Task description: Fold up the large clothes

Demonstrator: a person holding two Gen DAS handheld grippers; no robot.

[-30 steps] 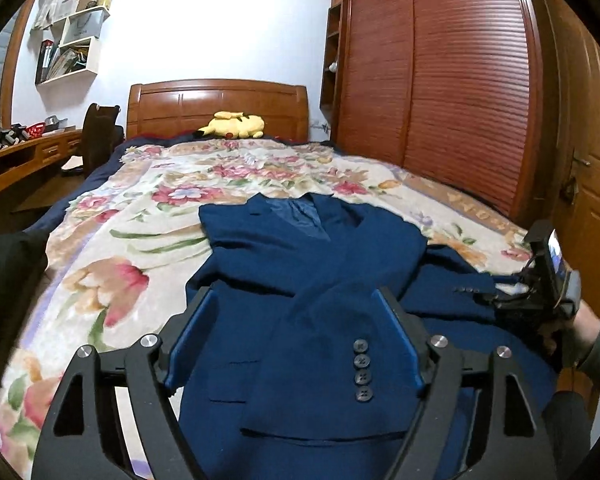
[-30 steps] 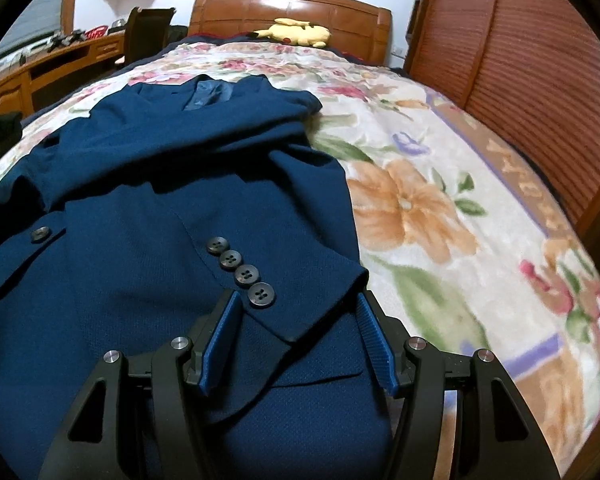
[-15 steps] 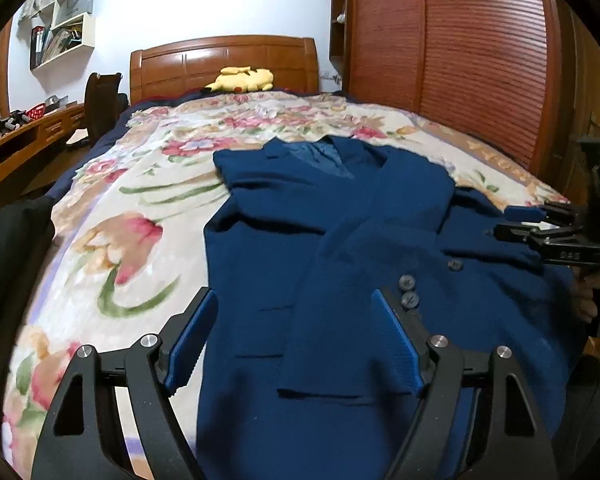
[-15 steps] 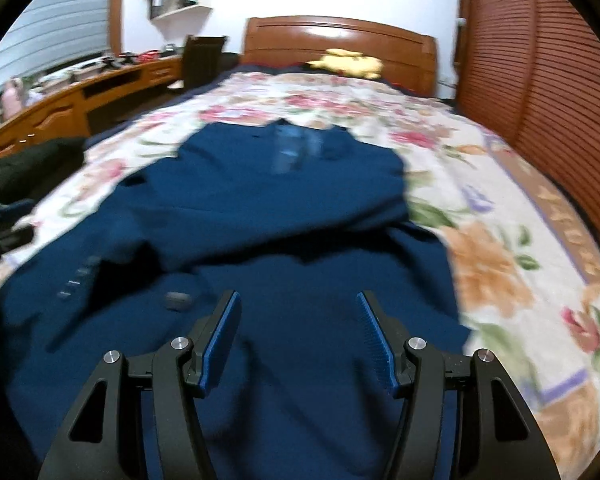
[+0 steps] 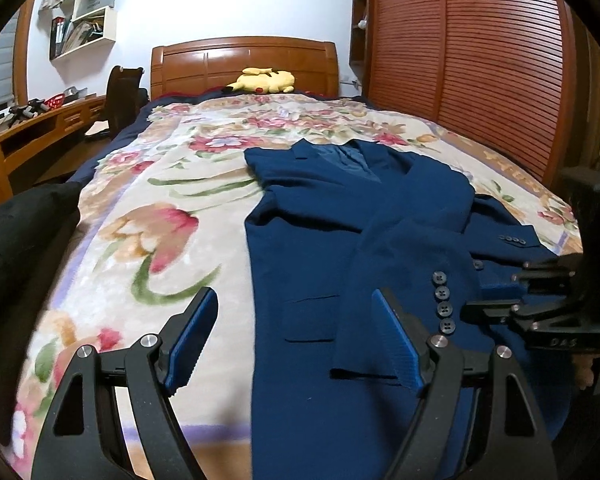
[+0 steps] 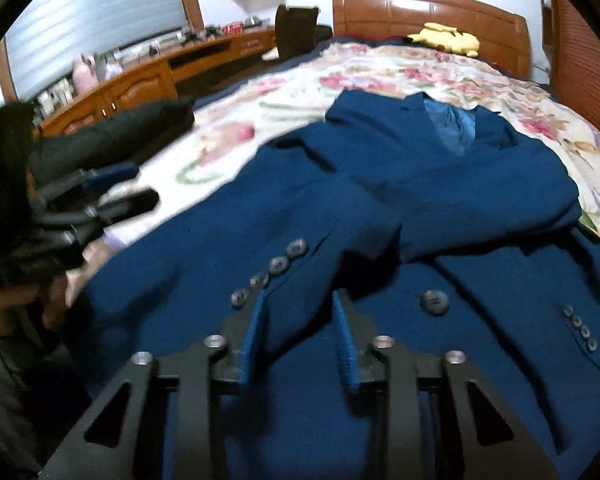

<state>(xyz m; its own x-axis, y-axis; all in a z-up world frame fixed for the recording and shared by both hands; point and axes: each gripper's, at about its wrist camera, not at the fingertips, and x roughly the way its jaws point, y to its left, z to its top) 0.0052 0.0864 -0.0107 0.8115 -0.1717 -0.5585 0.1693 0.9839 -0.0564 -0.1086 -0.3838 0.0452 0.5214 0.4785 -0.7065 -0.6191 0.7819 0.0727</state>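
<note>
A: So, where does the navy blue wool suit jacket (image 5: 340, 240) lie?

B: Flat on the bed's floral fleece blanket (image 5: 160, 208), collar toward the wooden headboard (image 5: 244, 64), both sleeves laid across the front. One buttoned cuff (image 6: 276, 268) sits just ahead of the right claw (image 6: 298, 336).

A: And the claws?

B: The right claw's jaws are closing with blue cloth between them; whether the pads (image 6: 252, 336) press on it yet I cannot tell. The left claw (image 5: 296, 340) is spread wide and holds nothing; it hovers over the jacket's left edge, one finger over bare blanket.

A: What might go wrong?

B: I'd judge the right claw could pinch only the top sleeve layer, so lifting would drag the sleeve off and undo its fold. Thick fabric may also slip out if the bite is shallow.
</note>
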